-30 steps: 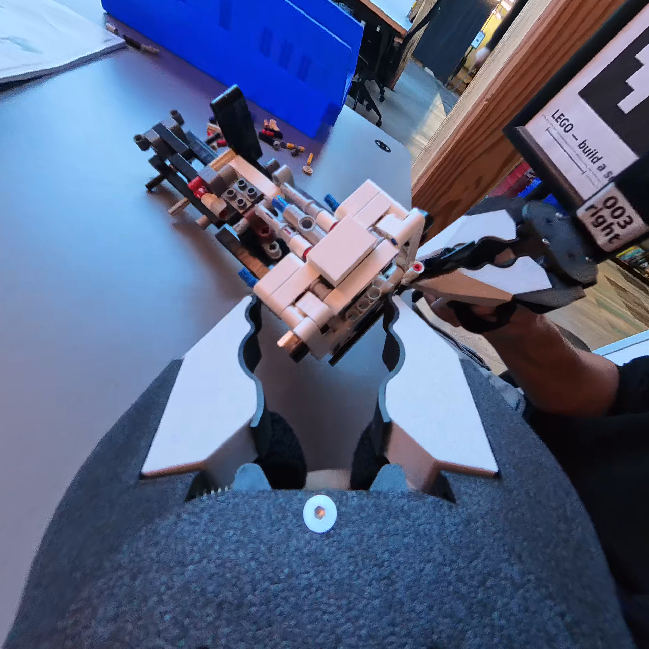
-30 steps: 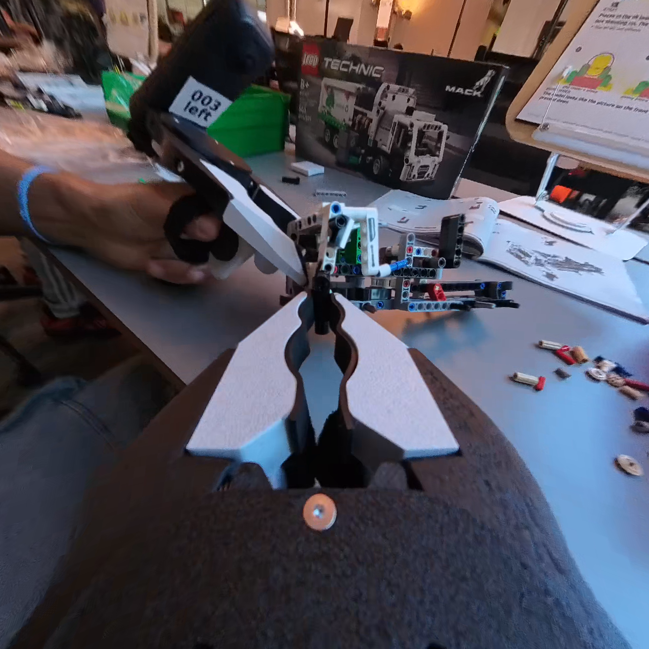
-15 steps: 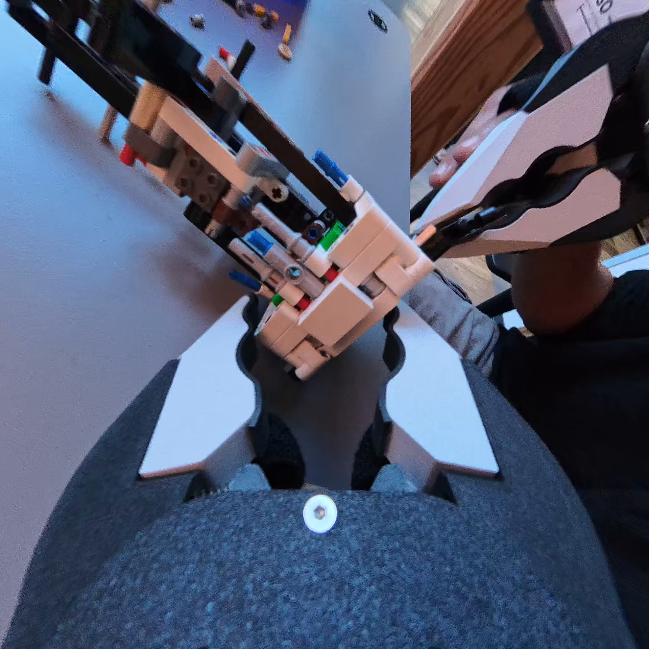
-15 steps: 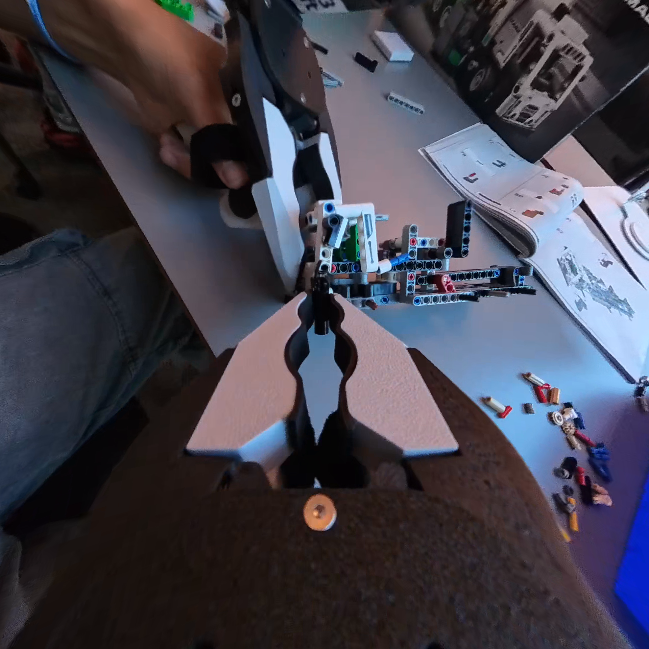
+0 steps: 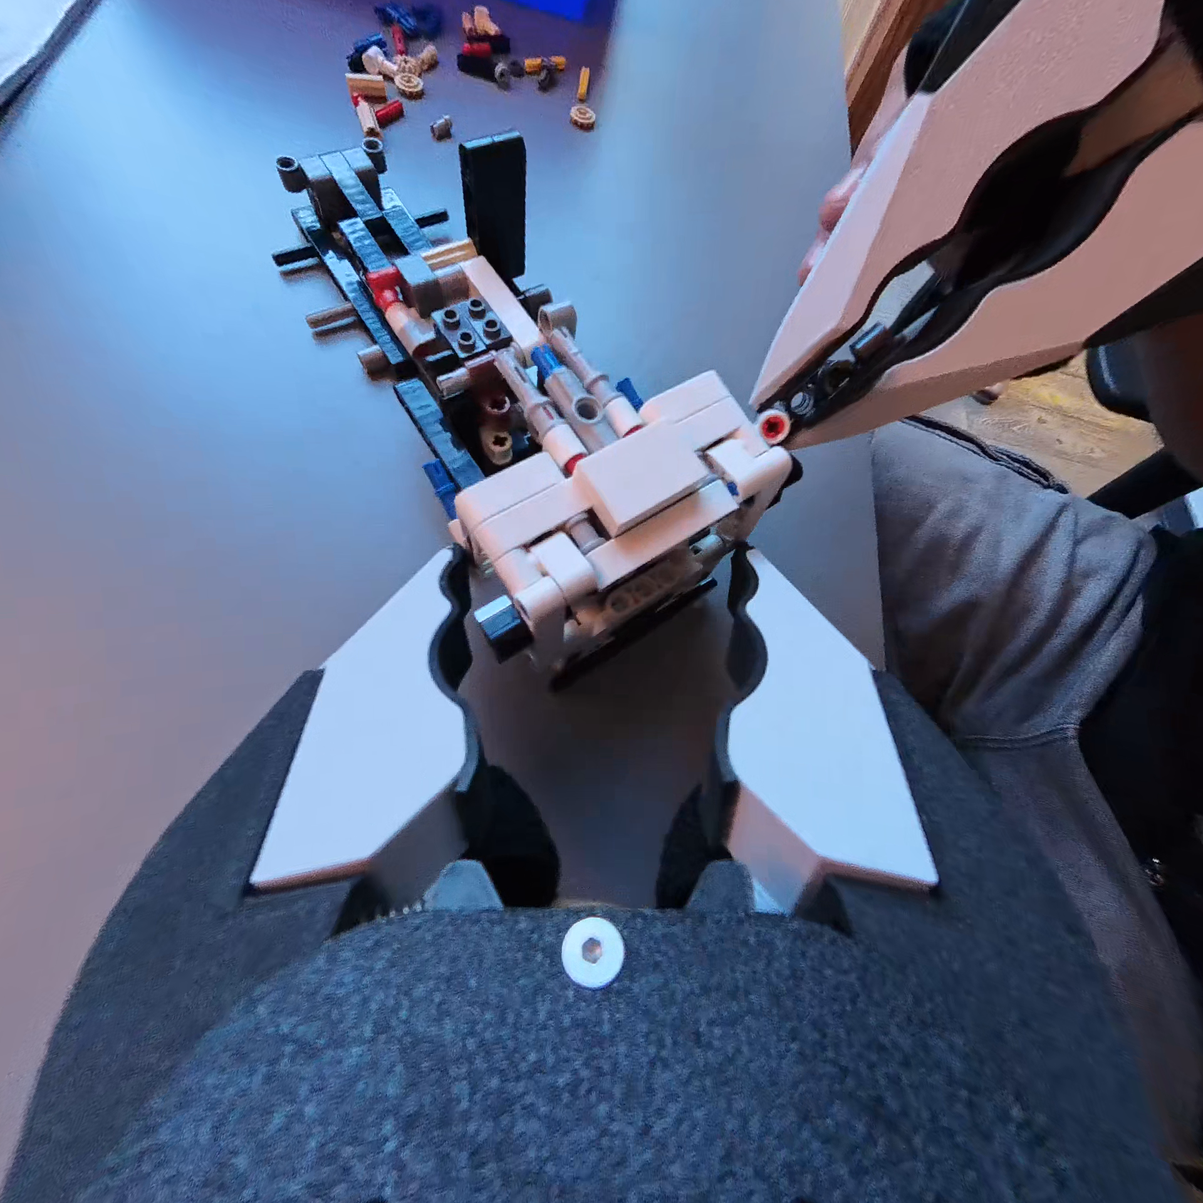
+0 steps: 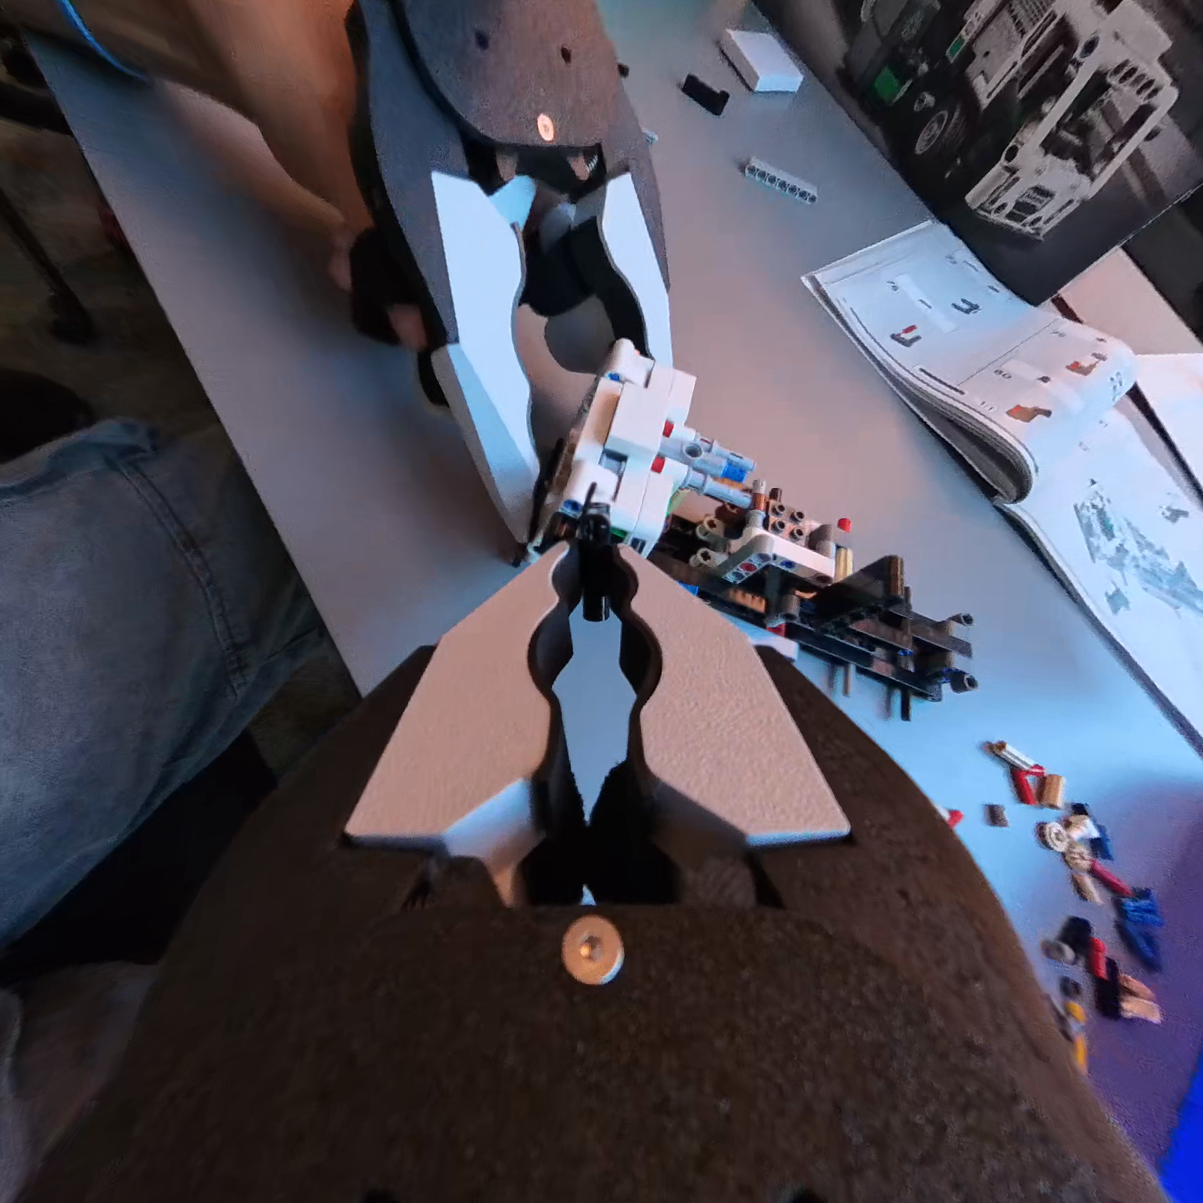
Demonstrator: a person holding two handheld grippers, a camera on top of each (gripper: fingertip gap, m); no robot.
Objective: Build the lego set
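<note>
A half-built lego truck chassis (image 5: 521,403) lies on the grey tabletop (image 5: 163,456), its white cab end between the spread fingers of the left gripper (image 5: 595,566). The right gripper (image 6: 594,553) pinches a thin black piece (image 6: 594,573) against the cab's side. Loose small parts (image 6: 1080,872) lie just beyond the chassis; an open instruction booklet (image 6: 1015,403) and the set's box (image 6: 1015,110) sit farther off.

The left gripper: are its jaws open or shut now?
Open. The left gripper has a wide gap between its jaws, with the white front of the lego truck in the gap; contact with it cannot be told.
</note>
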